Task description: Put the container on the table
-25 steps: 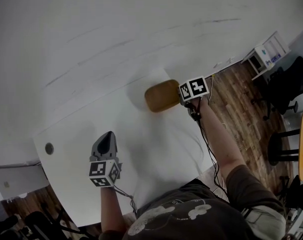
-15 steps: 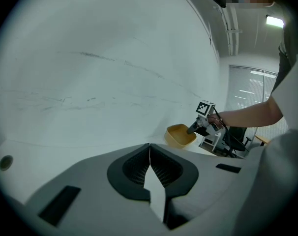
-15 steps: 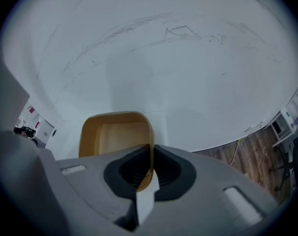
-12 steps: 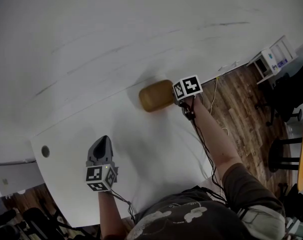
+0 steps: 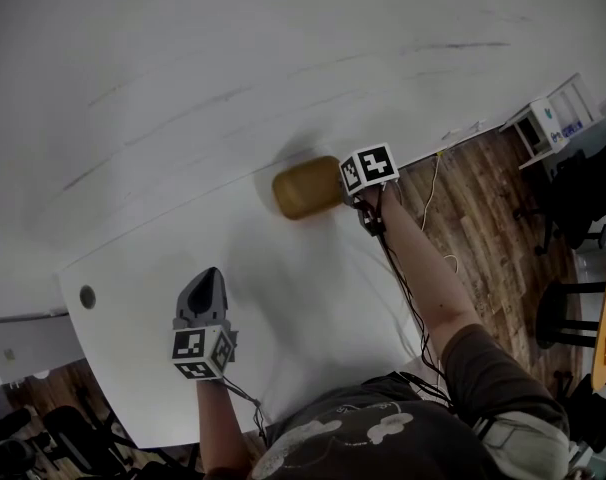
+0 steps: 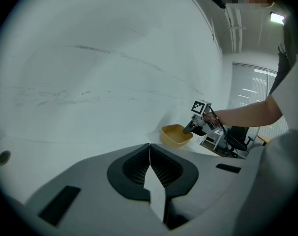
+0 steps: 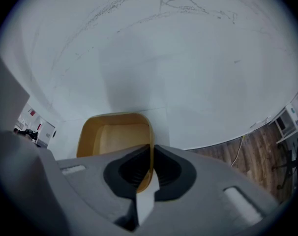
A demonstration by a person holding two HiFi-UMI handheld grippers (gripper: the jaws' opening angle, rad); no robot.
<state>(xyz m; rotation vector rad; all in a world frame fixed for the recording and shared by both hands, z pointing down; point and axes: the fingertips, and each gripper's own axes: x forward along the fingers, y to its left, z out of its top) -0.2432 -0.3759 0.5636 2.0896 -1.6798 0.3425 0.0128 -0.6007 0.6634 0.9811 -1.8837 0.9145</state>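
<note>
Gripping rim of mustard-yellow rounded plastic container (image 5: 301, 190) with right gripper (image 5: 343, 192) at far right corner of white table (image 5: 293, 278); holding left gripper (image 5: 207, 280) closed, empty, near front edge.

Open counter (image 5: 313, 298) runs from the left gripper (image 5: 212, 274) at 7 o'clock to the container (image 5: 305, 190) at 1 o'clock. The wall (image 5: 233, 58) blocks 12 o'clock, close behind the container. A small hole (image 5: 87, 295) sits at 9 o'clock.

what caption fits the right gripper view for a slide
Right gripper shut on the rim of the yellow container at the far corner of the table.
</note>
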